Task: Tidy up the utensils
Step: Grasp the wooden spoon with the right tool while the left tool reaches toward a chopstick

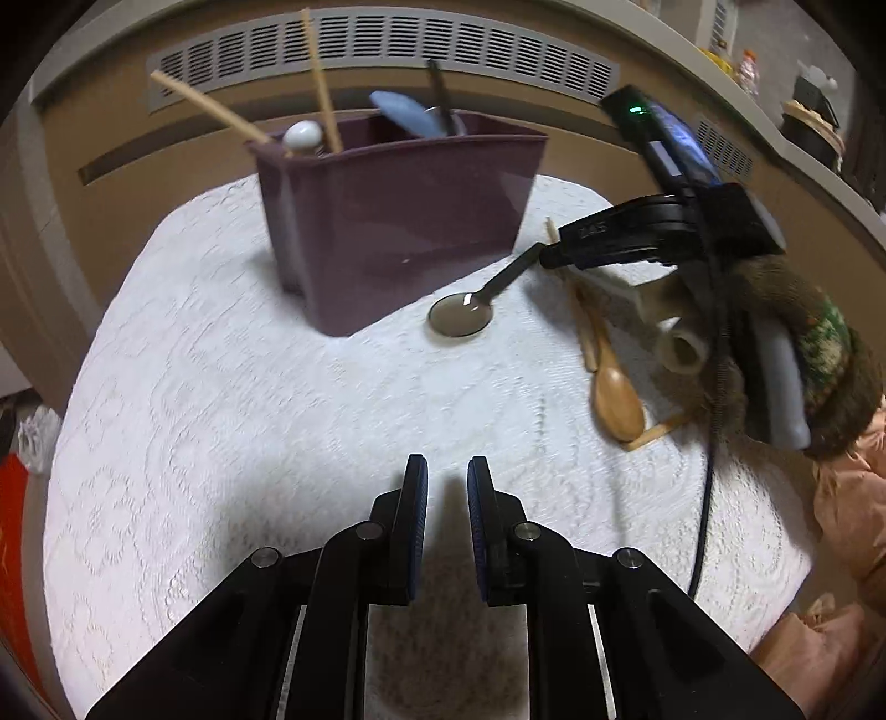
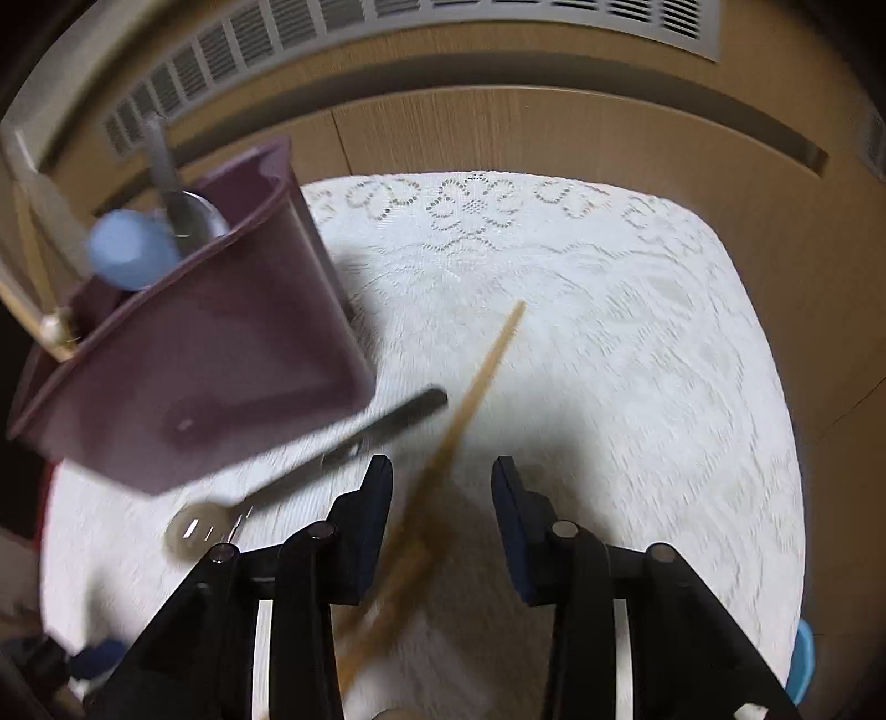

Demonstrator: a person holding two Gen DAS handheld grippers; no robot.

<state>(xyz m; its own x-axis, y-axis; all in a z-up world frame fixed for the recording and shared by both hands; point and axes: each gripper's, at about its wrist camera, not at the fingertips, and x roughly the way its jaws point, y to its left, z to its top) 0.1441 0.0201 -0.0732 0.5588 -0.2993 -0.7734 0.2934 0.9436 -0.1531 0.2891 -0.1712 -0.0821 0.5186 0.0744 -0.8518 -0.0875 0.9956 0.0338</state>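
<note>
A purple utensil bin (image 1: 398, 221) stands on the white lace cloth (image 1: 249, 387) and holds chopsticks, a blue spoon and a metal utensil. A metal spoon (image 1: 462, 313) with a dark handle lies right of the bin. A wooden spoon (image 1: 612, 393) and a chopstick lie further right. My left gripper (image 1: 447, 487) is open and empty, low over the cloth. My right gripper (image 2: 442, 471) is open above a wooden chopstick (image 2: 470, 387), with the metal spoon (image 2: 310, 471) to its left. It also shows in the left wrist view (image 1: 554, 257), by the spoon's handle.
A wooden wall with vent grilles (image 1: 387, 44) runs behind the table. A rolled cream item (image 1: 673, 338) lies near the wooden spoon. A black cable (image 1: 706, 498) hangs at the right. The bin (image 2: 221, 360) fills the left of the right wrist view.
</note>
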